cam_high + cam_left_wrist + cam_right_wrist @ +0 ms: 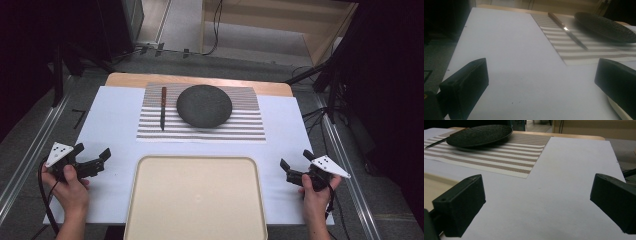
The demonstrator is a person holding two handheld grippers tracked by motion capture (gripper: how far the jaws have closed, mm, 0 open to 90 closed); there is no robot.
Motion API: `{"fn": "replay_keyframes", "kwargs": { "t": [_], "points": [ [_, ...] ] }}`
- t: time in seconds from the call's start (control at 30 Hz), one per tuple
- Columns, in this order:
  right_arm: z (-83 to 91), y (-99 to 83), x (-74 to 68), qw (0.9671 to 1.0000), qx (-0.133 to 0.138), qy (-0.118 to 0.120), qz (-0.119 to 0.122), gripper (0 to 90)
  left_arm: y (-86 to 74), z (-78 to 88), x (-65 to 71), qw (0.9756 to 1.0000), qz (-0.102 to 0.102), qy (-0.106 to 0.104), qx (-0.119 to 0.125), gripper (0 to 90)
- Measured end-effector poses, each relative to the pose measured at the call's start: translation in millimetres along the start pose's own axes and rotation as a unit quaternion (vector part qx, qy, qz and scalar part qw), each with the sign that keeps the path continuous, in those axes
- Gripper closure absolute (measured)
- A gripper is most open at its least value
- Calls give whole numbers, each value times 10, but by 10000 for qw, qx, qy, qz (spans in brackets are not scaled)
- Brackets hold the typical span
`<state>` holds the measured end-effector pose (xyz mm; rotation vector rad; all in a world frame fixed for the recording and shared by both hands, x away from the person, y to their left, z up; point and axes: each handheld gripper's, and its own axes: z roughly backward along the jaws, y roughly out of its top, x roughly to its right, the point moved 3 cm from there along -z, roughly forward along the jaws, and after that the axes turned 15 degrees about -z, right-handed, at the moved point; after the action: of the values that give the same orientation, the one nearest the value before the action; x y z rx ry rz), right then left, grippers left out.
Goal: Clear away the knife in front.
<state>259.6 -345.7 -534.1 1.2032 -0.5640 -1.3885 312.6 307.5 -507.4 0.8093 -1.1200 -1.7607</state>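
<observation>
While both grippers' jaws stand wide and empty, the knife (163,107) and plate (204,105) lie well beyond them.

The right gripper (537,207) hovers with jaws spread wide over a white sheet (564,182). On the striped mat (506,155) beyond sits a dark plate (480,135), a knife tip (434,144) just beside it.
</observation>
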Motion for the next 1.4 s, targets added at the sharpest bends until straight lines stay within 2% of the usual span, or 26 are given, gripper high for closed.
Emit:
{"fn": "replay_keyframes", "kwargs": {
  "t": [0.23,0.43,0.77,0.83,0.9,0.93,1.13,1.2,1.23,1.4],
  "points": [
    [10,-3,0,10000,17,29,-28,0,18,-2,5,10000,-52,-15,-80,0],
    [3,-8,-17,10000,-19,54,44,0,121,-38,19,9995,126,-289,-67,0],
    [9,-11,-24,9998,-35,182,86,0,557,-117,52,9987,-1,-457,-231,0],
    [10,-12,-26,9997,-45,197,105,0,733,-151,68,9982,-59,-564,-172,0],
    [7,-13,-27,9998,-55,187,95,0,838,-186,79,9978,-94,-638,-124,0],
    [7,-13,-27,9998,-55,187,95,0,838,-186,79,9978,-94,-638,-124,0],
    [10,-14,-27,9997,-46,194,110,0,1126,-350,146,9965,-158,-819,-78,0],
    [10,-14,-27,9997,-44,194,111,0,1126,-350,146,9965,-158,-819,-78,0],
    [10,-15,-26,9997,-41,196,126,0,1219,-436,185,9959,-150,-887,-63,0],
    [10,-15,-28,9997,-51,198,141,0,1354,-587,255,9944,-179,-1037,-42,0]
  ]
}}
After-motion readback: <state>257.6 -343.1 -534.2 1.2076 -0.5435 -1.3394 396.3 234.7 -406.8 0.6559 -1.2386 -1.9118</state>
